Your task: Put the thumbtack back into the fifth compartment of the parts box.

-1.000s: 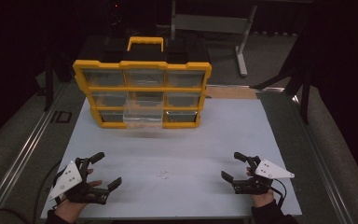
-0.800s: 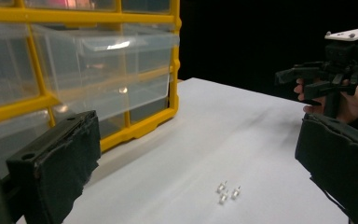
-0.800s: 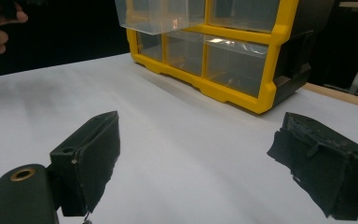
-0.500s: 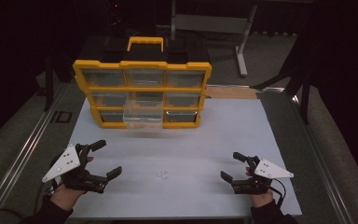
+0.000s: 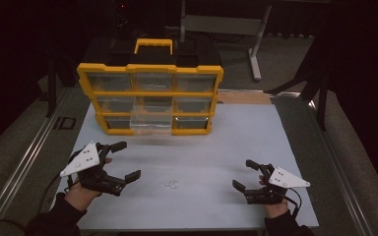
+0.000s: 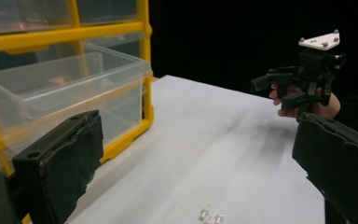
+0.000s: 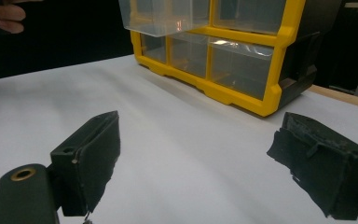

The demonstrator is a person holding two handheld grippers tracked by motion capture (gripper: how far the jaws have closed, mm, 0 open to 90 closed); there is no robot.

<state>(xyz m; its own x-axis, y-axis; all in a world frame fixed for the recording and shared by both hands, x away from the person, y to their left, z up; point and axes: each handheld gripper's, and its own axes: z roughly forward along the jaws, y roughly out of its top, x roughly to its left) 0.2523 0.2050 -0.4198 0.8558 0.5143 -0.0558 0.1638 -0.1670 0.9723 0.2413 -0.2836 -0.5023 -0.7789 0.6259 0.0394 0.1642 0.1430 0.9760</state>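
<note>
A yellow organizer with clear drawers stands at the back of the white mat. Its middle drawer in the lower rows is pulled out; the drawer looks empty, and its front shows at the top of the right gripper view. A few tiny clear parts lie on the mat between my grippers, also as small parts. My left gripper is open, held above the mat at the left, empty. My right gripper is open and empty at the right, seen far off as the right gripper.
A metal rail runs along the table's left side. A wooden strip lies behind the mat at the right. A grey stand rises beyond the table. The organizer has a black back and a yellow handle.
My left gripper has risen and moved forward and to the right, toward the organizer. The right gripper has stayed where it was.
</note>
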